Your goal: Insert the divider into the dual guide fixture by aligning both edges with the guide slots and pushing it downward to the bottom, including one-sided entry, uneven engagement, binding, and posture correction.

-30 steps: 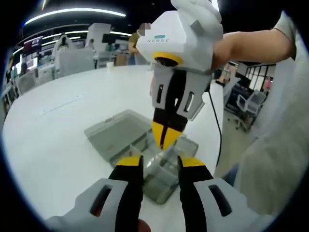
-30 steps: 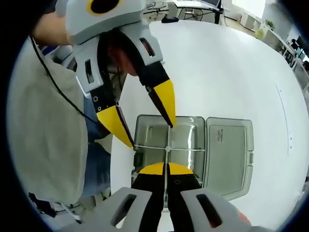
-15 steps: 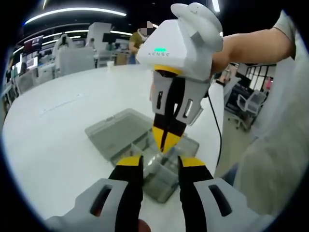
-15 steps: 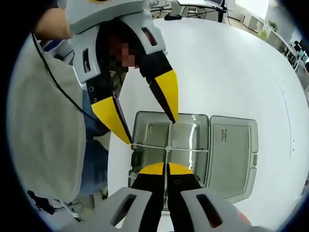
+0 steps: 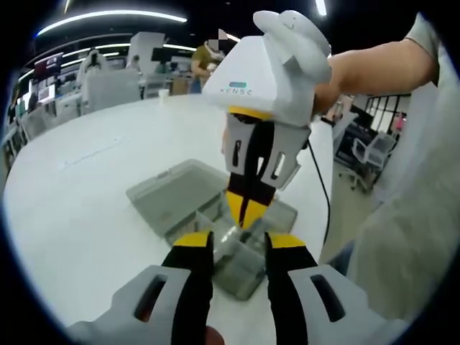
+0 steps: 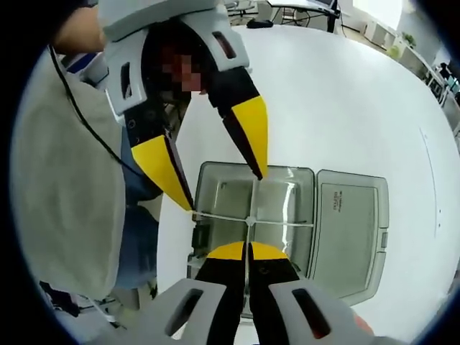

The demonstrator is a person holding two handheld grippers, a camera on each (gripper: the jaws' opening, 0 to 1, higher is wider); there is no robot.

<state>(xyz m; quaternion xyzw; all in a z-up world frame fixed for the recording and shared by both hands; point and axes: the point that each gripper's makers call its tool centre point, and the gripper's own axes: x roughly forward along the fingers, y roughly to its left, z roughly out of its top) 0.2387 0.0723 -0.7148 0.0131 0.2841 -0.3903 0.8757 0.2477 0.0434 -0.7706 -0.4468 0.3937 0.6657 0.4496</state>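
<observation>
A clear grey compartment box [image 6: 223,194] lies open on the white table, its lid [image 6: 351,223] flat beside it. A thin clear divider [image 6: 252,201] stands edge-on in the box and crosses another divider [image 6: 287,223]. My right gripper [image 6: 248,253] is shut on the upright divider's near end. In the left gripper view the right gripper [image 5: 244,213] points down into the box [image 5: 172,190]. My left gripper [image 5: 240,243] is open, just short of the box. In the right gripper view the left gripper [image 6: 226,192] straddles the box's far corner, one fingertip [image 6: 253,136] near the divider's far end.
The white table [image 5: 79,180] stretches wide to the left and behind the box. A person's grey-clad body [image 6: 65,201] and an arm [image 5: 374,68] stand close at the table edge, with a black cable [image 5: 321,180] hanging down. Office chairs and desks lie far behind.
The right gripper has tilted a little and sunk slightly toward the box with the divider. The left gripper stays open, nearly in place.
</observation>
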